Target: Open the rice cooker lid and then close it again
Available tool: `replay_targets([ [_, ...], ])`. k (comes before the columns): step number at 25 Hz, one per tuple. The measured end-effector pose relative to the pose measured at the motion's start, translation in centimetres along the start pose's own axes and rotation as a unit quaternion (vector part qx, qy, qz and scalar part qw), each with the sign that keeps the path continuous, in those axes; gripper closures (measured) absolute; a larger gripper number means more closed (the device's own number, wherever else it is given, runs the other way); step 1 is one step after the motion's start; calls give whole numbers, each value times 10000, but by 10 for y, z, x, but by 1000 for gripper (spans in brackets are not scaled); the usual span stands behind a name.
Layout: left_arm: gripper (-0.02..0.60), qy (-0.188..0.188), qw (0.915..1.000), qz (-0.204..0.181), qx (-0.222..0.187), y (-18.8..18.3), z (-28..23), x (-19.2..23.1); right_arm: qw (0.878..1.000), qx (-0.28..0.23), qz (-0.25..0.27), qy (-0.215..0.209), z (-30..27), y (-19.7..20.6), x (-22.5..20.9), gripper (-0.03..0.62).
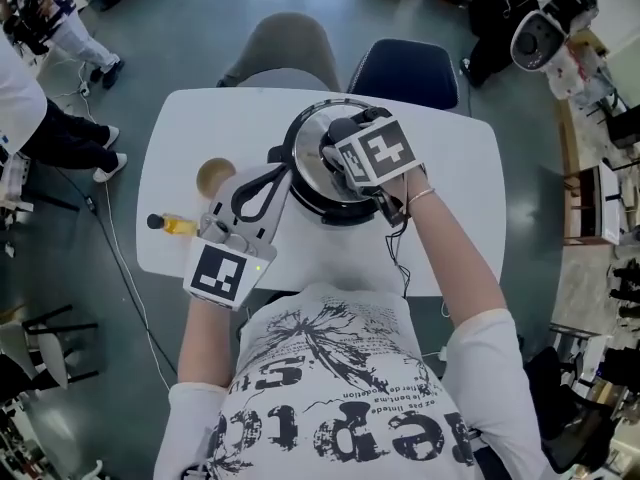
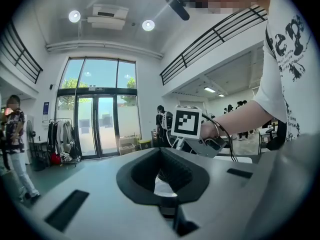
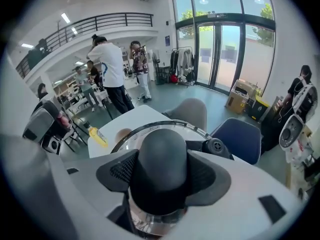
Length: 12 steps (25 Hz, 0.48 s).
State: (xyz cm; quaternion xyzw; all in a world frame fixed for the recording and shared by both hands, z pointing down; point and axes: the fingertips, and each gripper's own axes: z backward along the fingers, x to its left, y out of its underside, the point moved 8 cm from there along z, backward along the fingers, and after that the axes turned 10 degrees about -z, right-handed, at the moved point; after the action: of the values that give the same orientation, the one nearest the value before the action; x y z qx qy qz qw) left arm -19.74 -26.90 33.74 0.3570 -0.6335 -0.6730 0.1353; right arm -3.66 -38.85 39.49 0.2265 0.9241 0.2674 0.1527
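A rice cooker [image 1: 322, 208] stands at the middle of the white table [image 1: 180, 138], and its shiny lid [image 1: 305, 143] lies flat on it. My right gripper [image 1: 342, 140] points down onto the lid's black knob [image 3: 162, 151]. In the right gripper view [image 3: 162, 173] both meshed pads [image 3: 122, 169] sit tight against the knob's sides. My left gripper [image 1: 281, 168] lies level, with its tips at the cooker's left side. In the left gripper view [image 2: 162, 171] its jaws look closed together. Whether they pinch any part of the cooker stays hidden.
A yellow bottle [image 1: 178, 225] lies near the table's left edge, beside a round wooden dish [image 1: 215, 176]. A grey chair [image 1: 290, 48] and a blue chair [image 1: 405, 68] stand behind the table. People stand off to the left [image 1: 40, 118].
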Motion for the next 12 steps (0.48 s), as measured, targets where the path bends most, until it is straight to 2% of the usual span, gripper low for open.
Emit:
replay_targets([
  [12,568,4,10000,24,-73,-4,-1,0,9995,-44,-299,65,3,1,-3,299],
])
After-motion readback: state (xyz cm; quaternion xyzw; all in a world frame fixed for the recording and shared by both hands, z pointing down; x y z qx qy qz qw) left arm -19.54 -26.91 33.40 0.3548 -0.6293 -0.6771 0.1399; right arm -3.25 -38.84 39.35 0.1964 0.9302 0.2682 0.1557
